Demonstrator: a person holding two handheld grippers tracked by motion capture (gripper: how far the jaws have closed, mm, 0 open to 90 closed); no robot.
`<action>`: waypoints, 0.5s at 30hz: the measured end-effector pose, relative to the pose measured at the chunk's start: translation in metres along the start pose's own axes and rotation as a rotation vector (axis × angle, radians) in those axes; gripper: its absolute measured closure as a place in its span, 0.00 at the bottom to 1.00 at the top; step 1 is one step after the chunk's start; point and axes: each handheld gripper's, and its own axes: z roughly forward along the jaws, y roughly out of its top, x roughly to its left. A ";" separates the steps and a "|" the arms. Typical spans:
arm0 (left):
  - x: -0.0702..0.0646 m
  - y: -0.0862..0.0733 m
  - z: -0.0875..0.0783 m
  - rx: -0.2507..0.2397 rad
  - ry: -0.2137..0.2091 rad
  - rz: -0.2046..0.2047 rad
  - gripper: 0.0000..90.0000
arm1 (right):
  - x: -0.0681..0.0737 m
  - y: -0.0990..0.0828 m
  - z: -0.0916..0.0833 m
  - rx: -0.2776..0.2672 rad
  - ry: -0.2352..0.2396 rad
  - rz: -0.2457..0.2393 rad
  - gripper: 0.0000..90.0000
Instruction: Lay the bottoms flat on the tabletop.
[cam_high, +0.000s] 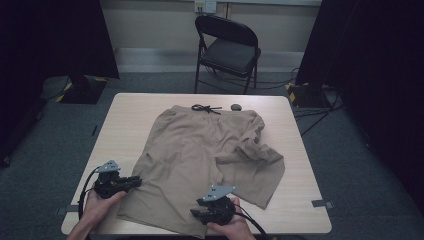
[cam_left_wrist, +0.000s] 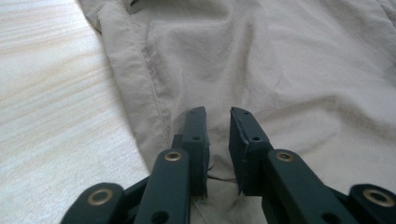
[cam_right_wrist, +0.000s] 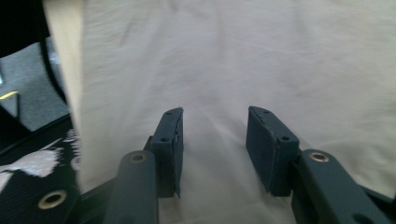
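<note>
The tan shorts (cam_high: 207, 160) lie flat on the tabletop (cam_high: 125, 130), waistband away from the person, hems near. The left gripper (cam_left_wrist: 218, 114) hovers at the left leg's outer seam, jaws narrowly apart, grasping nothing. The right gripper (cam_right_wrist: 214, 116) (nearer the hem) hangs released over cloth. A folding chair (cam_high: 227, 50) stands behind.

Standing beyond the far edge of the light wooden table (cam_high: 125, 112), a black folding chair (cam_high: 228, 50), seat facing the table. Lying on the tabletop near the far edge, right of middle, a small dark round object (cam_high: 236, 107). Trailing over the grey carpet (cam_high: 45, 150) past the far right corner, black cables (cam_high: 312, 112), with dark curtains (cam_high: 380, 55) hanging on both sides and a wall socket (cam_high: 205, 6) showing above the chair.
</note>
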 end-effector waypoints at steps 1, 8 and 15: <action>0.000 0.000 0.000 0.000 -0.002 -0.006 0.83 | 0.002 0.000 0.000 0.002 0.012 -0.005 0.63; -0.009 0.002 -0.004 -0.006 -0.002 -0.024 0.69 | -0.003 0.005 -0.005 0.007 0.006 0.010 0.63; -0.021 0.012 -0.013 -0.052 -0.037 -0.016 0.67 | -0.026 0.015 -0.028 -0.064 -0.045 0.045 0.62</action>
